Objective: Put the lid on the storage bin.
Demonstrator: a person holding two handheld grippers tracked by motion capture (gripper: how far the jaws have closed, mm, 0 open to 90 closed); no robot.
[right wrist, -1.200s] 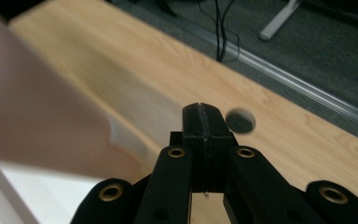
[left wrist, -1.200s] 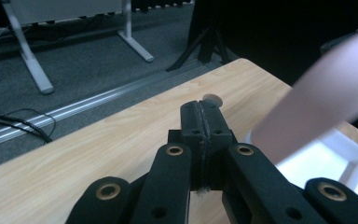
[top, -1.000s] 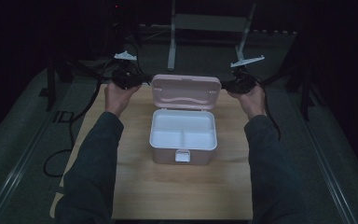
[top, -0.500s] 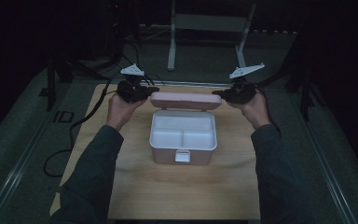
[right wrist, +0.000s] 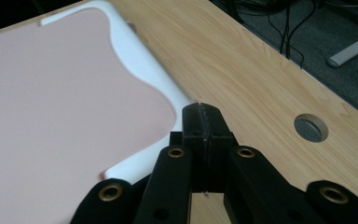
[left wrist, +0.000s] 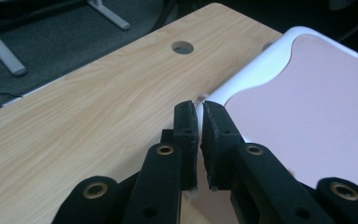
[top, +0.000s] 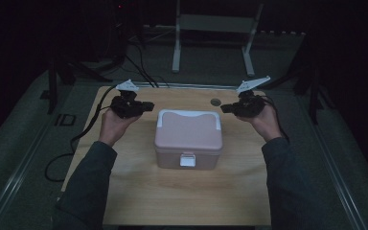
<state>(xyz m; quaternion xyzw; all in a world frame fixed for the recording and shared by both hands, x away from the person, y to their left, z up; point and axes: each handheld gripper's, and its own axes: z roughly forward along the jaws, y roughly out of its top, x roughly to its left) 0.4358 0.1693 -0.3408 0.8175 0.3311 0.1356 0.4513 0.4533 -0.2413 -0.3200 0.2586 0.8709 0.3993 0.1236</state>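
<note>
Cable hole point(top: 215, 102) behind pink box point(top: 188, 139) (lid down)

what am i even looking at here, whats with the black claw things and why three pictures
A person sits at a wooden table and holds a hand tool in each hand: a two-jaw gripper, a sort of clamp. The high view looks down from above. There the left gripper and right gripper flank a pink storage box with a white latch, its lid down. The other two pictures come from small cameras riding on each gripper, looking along its black jaws. In the left gripper view, the jaws stand a slit apart with nothing between them; they have just been opening slightly, beside the lid's white rim. In the right gripper view, the jaws are pressed together by the lid's edge. Neither holds anything.
</note>
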